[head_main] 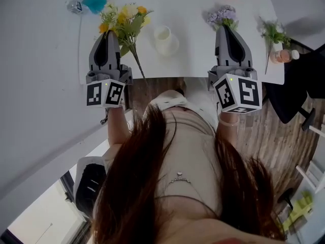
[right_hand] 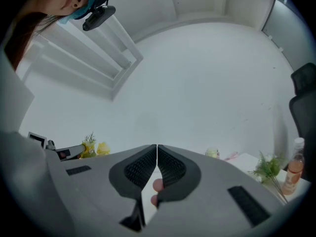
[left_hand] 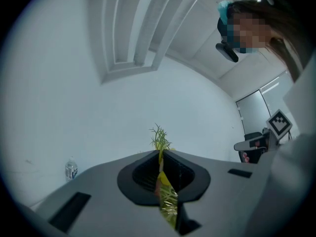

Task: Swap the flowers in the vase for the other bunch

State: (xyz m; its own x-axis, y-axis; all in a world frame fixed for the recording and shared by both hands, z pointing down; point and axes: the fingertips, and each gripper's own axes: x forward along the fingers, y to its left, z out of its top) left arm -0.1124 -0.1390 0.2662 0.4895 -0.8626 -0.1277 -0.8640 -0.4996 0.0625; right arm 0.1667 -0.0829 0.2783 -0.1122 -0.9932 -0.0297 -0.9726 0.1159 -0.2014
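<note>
Fingers (left_hand: 140, 174) of the left gripper (head_main: 107, 36) clamped hard on the yellow bunch (head_main: 124, 19), a feathery green tip poking up past them, blooms out over the near-left part of the table (head_main: 193, 60), stems trailing back toward the near edge. Over on the right gripper (head_main: 225, 29), fingers pressed tip to tip. Pinkish lumps glimpsed low in the gap, hard to name, and no telling whether a stem is pinched there. Right at those tips, the purple bunch (head_main: 222, 17), already out of the vase. Between the two grippers, close to the near edge: the white vase (head_main: 165, 39), upright and seemingly bare of flowers.

So, by the look of it, mid-swap: old flowers out, new ones in hand, not yet planted. Next up, probably: tip the yellow bunch stems-down, line the stem ends over the narrow mouth, lower straight in, then let go. Needs care not to nudge the vase over.

Further off, a loose green sprig (head_main: 274, 34) and a pink-filled bottle (head_main: 282, 56) by the right edge, a water bottle (head_main: 75, 6) at the far-left corner.
</note>
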